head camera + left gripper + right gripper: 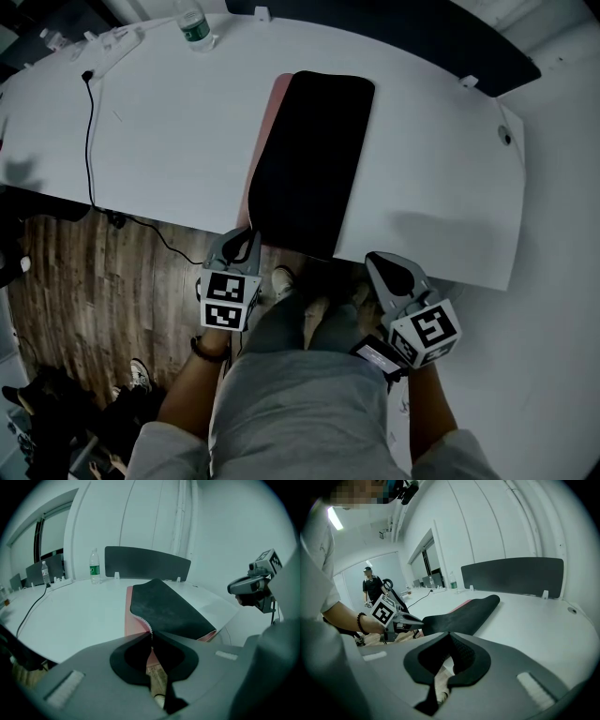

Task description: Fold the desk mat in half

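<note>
The desk mat (314, 159), a long rectangular pad that is black on one face and pink on the other, lies folded lengthwise on the large white curved table (169, 141). It sits near the table's middle, running from the far side to the near edge.

The black face is uppermost. A narrow pink strip of the lower layer shows along the mat's left side, so the two long edges are not flush. The near end of the mat reaches the table's edge and hangs slightly over it.

Brown wood-plank floor (84, 291) is visible below the near edge. A dark upright divider panel (147, 563) stands along the far side of the table.

The left gripper (247, 232) is at the mat's near left corner. Its jaws are pinched together on the stitched edge of the upper black layer, which is raised a little there.

The right gripper (380, 262) is off the table, just in front of the near edge and to the right of the mat. Its jaws are closed together with nothing between them.

A clear plastic bottle with a green label (194, 26) stands upright at the far left of the table, well apart from the mat. A thin black cable (91, 141) runs across the left part of the table and drops over the near edge.
</note>
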`<state>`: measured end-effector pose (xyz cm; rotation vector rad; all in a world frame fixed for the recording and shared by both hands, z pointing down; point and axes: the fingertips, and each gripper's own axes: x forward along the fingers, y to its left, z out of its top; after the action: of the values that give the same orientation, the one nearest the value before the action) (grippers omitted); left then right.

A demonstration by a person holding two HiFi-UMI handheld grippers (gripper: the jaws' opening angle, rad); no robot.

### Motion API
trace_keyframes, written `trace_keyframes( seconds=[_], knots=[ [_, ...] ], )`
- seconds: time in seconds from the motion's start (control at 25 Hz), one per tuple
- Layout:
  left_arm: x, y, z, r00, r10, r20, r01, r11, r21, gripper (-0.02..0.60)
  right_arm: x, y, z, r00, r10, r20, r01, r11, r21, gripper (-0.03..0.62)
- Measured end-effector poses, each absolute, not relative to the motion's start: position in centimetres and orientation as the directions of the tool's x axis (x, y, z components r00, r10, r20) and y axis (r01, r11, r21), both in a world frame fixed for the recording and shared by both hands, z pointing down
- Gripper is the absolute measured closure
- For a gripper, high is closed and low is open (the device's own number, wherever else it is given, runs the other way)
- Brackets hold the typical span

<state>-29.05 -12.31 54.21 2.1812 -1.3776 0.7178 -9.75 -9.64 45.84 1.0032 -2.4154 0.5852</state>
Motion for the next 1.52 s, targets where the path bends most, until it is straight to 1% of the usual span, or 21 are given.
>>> trace_keyframes(
  seconds=[0.68,0.8,1.24,1.52],
  knots=[
    [-30.3,-11.1,56.4,0.372,-0.645,0.668,-0.914,-0.38,0.142,0.54,-12.1,-9.6,46.0,-0.64,-0.521,0.564,-0.719,0.664,-0.203,0.588],
    [-30.5,-10.9,56.9,0.369,-0.637,0.677,-0.915,-0.376,0.146,0.53,-12.3,-9.4,46.2,-0.643,-0.518,0.564,-0.718,0.665,-0.207,0.588],
    [-31.7,-9.8,58.5,0.33,-0.603,0.726,-0.926,-0.356,0.126,0.461,-12.6,-8.9,46.4,-0.641,-0.515,0.569,-0.719,0.662,-0.212,0.588],
    [-32.8,-7.9,58.1,0.328,-0.599,0.73,-0.934,-0.319,0.159,0.462,-12.5,-8.9,46.2,-0.638,-0.522,0.566,-0.723,0.66,-0.206,0.588]
  ],
)
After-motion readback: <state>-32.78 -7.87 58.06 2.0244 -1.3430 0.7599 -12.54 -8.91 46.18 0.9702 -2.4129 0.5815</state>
